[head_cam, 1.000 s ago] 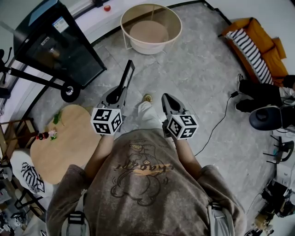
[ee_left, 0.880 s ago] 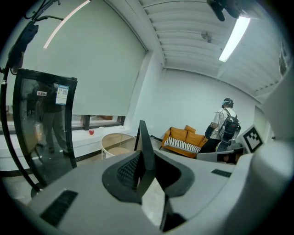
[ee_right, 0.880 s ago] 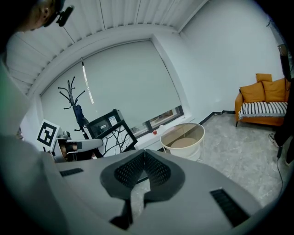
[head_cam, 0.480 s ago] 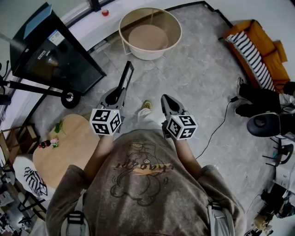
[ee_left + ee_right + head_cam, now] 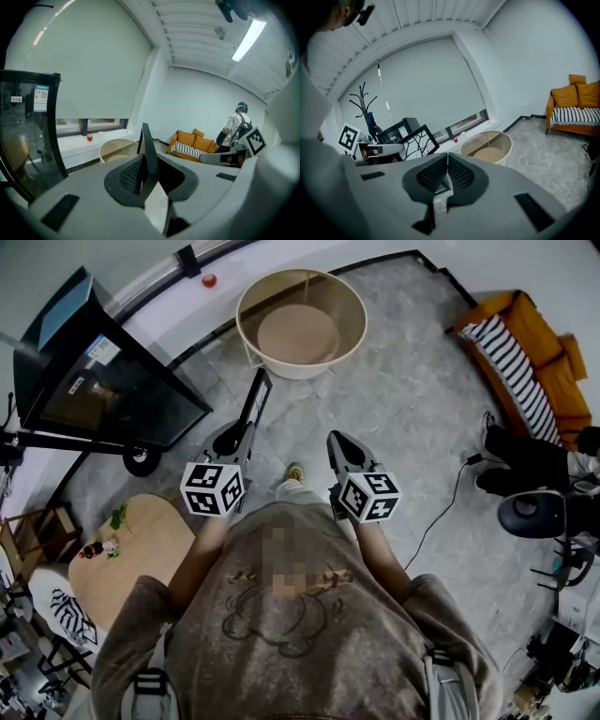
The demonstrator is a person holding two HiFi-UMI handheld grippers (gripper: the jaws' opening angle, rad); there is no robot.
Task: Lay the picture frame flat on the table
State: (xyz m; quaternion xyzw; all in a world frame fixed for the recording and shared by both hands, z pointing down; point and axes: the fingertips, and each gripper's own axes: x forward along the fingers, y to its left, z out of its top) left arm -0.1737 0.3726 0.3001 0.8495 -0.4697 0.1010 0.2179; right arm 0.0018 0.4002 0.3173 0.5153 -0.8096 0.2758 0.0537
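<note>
The picture frame (image 5: 255, 400) is thin and black, and it sticks forward edge-on from my left gripper (image 5: 240, 434), which is shut on its lower edge. In the left gripper view the frame (image 5: 147, 151) stands upright between the pads as a dark blade. From the right gripper view its face (image 5: 415, 140) shows a black branch drawing on white. My right gripper (image 5: 335, 441) is level with the left one, a little apart from it, shut with nothing between its pads (image 5: 459, 174). Both are held over the grey floor in front of the person's body.
A round beige table with a tall rim (image 5: 246, 327) stands ahead on the floor. A low wooden table (image 5: 141, 563) with small items is at the lower left. A black glass cabinet on wheels (image 5: 98, 381) is to the left. An orange sofa (image 5: 530, 338), a seated person (image 5: 530, 442) and a floor cable (image 5: 448, 493) are to the right.
The view has moved forward: the round beige table has come nearer and the cabinet and wooden table have slid left. Both grippers keep their pose, with the frame still held.
</note>
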